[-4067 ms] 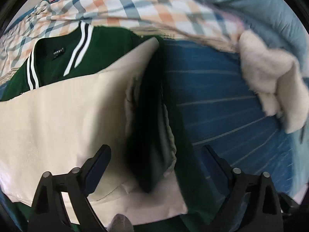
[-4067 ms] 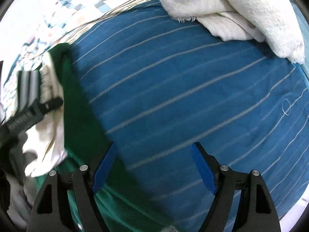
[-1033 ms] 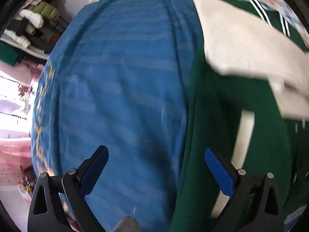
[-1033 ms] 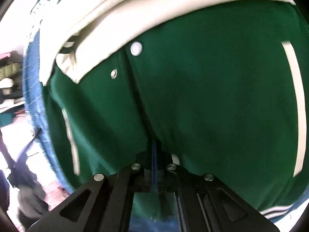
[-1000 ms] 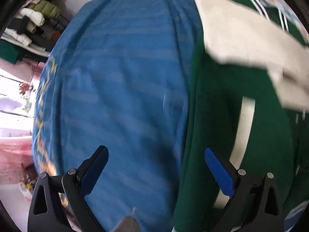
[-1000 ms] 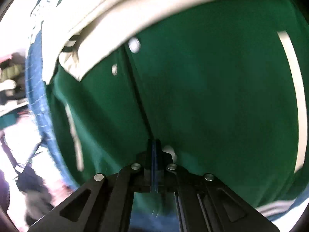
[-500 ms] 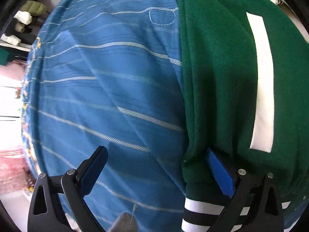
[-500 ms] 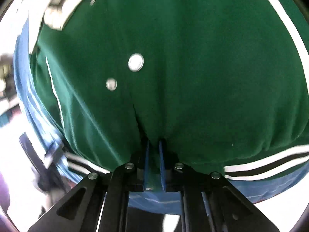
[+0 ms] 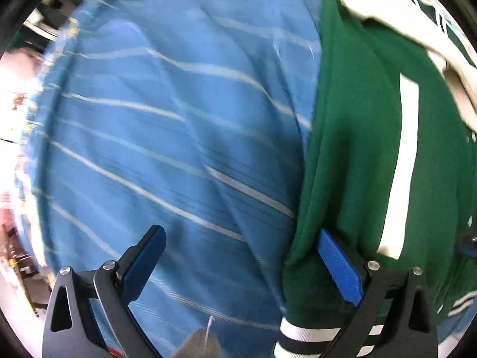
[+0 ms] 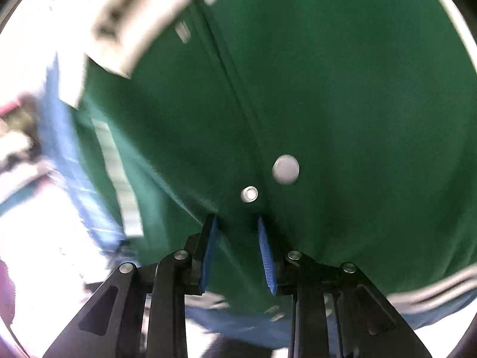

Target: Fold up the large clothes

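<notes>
Two grippers work the bottom edge of one green jacket (image 10: 342, 95), which lies on a blue striped bedsheet (image 9: 167, 137). Nearest, the right gripper (image 10: 237, 250) has its jaws opening, green cloth by the snap buttons (image 10: 285, 169) at 12 o'clock running between the pads without being pressed, probably to let the hem go. A second ago those jaws were pinched tight on that cloth. The left gripper (image 9: 241, 265) stands wide, its right pad tucked against the jacket's side edge at 3 o'clock, apparently set to take a fresh hold; a second earlier it hung higher, clear of the cloth. Farther off, a cream sleeve (image 9: 417, 29) lies across the body at 1 o'clock.
</notes>
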A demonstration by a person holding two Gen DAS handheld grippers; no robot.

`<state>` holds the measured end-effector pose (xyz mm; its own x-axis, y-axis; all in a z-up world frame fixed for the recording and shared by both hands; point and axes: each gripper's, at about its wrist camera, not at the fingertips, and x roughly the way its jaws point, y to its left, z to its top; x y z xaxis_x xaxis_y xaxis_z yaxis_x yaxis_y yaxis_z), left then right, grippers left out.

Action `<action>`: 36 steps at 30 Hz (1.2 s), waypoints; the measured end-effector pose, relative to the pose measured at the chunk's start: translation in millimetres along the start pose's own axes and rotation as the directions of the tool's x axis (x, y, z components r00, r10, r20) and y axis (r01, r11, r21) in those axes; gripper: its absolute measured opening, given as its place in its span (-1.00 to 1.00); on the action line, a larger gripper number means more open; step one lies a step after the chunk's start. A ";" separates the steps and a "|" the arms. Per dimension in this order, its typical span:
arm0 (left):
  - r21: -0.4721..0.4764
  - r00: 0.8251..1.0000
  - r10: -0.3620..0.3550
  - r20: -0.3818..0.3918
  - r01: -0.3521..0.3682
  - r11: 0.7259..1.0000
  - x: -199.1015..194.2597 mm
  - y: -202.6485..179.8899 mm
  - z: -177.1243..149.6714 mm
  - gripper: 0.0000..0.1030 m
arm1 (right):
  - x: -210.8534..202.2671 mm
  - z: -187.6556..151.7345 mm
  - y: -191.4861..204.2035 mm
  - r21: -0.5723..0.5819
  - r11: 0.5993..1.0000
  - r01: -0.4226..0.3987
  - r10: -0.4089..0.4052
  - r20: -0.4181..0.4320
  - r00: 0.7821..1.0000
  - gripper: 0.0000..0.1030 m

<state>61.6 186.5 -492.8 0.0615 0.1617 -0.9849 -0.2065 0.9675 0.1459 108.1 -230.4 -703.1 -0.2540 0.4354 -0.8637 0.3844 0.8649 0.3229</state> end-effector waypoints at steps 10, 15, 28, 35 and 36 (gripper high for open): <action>-0.084 0.960 0.254 0.116 -0.246 0.966 -71.3 -30.3 6.6 1.00 | -168.2 53.0 -38.0 -0.072 0.992 -0.108 0.125 0.296 0.947 0.08; -0.124 0.929 0.363 0.078 -0.352 0.928 -61.7 -92.7 10.3 1.00 | -222.0 153.0 -95.4 -0.062 0.988 -0.140 0.153 0.385 0.910 0.25; -0.230 0.888 0.460 0.034 -0.441 0.868 -1.0 -124.4 -8.9 1.00 | -221.4 260.9 -118.4 -0.216 0.974 0.068 0.027 0.411 0.911 -0.68; -0.205 0.897 0.442 -0.019 -0.436 0.876 -18.5 -124.7 -4.0 1.00 | -255.7 227.8 -154.6 -0.091 0.995 -0.032 0.066 0.394 0.917 -0.15; -0.207 0.896 0.444 -0.019 -0.438 0.875 -27.1 -126.1 -4.2 1.00 | -261.3 215.6 -158.3 -0.093 0.995 -0.041 0.075 0.401 0.913 -0.15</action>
<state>81.8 59.3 -484.9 -0.0554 0.5706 -0.8194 -0.4097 0.7354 0.5398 305.0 -534.9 -611.9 0.1527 0.3624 -0.9194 0.3103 0.8657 0.3927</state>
